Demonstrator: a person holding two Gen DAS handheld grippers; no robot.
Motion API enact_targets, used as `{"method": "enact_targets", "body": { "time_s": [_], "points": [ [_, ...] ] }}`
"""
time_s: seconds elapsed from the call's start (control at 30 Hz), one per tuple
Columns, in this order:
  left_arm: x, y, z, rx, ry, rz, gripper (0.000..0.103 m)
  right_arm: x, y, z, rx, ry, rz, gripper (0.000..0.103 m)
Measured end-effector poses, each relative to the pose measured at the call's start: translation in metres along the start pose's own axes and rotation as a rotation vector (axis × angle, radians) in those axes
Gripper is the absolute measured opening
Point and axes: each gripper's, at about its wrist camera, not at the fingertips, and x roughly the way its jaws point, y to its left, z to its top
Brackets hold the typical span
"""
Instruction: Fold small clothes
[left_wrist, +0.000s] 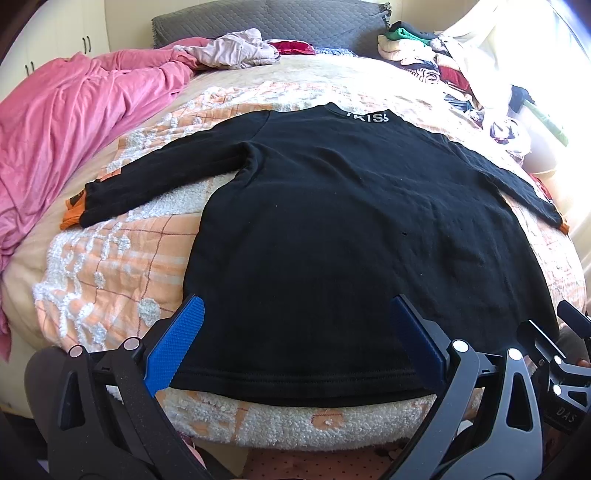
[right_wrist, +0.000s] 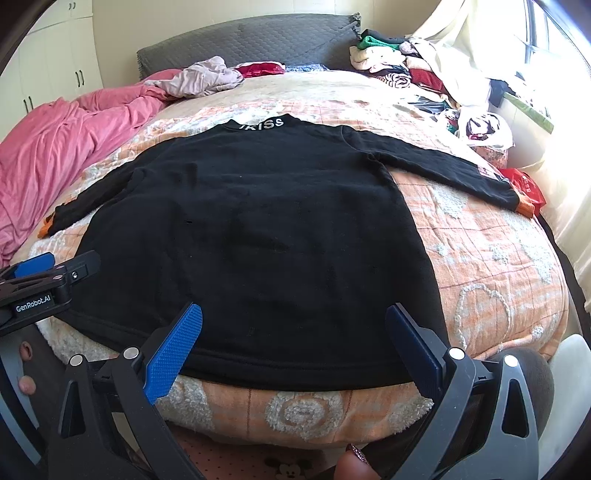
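Grippers: left gripper (left_wrist: 295, 339) and right gripper (right_wrist: 291, 343) both hang over the near hem, tilted downward, jaws spread as wide as they go and holding nothing; the blue pads are clear of the cloth.
Hem: bottom edge of the black sweater (left_wrist: 351, 221), lying along the near edge of the bed (left_wrist: 258, 424), stitched band flat and easy to pinch.
Sweater body: spread flat on its front across the orange-and-white blanket (right_wrist: 498, 277), collar with white lettering at the far side.
Handling: looks like a soft, thick fleece knit, light, limp, no stiffness; it should drape and sag when lifted, and cling a little to the fuzzy blanket.
Sleeves: stretched out to either side of the sweater, each ending in an orange cuff (right_wrist: 524, 208).
Where to hold: I'd judge a cuff or shoulder seam best, to bring a sleeve in over the body.
Beyond the sweater: pink quilt (left_wrist: 74, 122) to its left, pile of clothes (right_wrist: 406, 70) past its right shoulder.
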Motion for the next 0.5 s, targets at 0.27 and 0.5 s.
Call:
{"method": "enact_targets", "body": {
  "time_s": [0.27,0.5],
  "points": [
    [-0.0001,-0.0008,0.0001,0.0,0.003,0.0,0.094,0.0015,0.0021,-0.0008,-0.003,0.006,0.003,0.099],
    [-0.0001,0.0008,-0.0002,-0.003,0.004,-0.004,0.094,0.0024,0.0022,-0.0016,-0.002,0.009,0.003,0.099]
  ]
}}
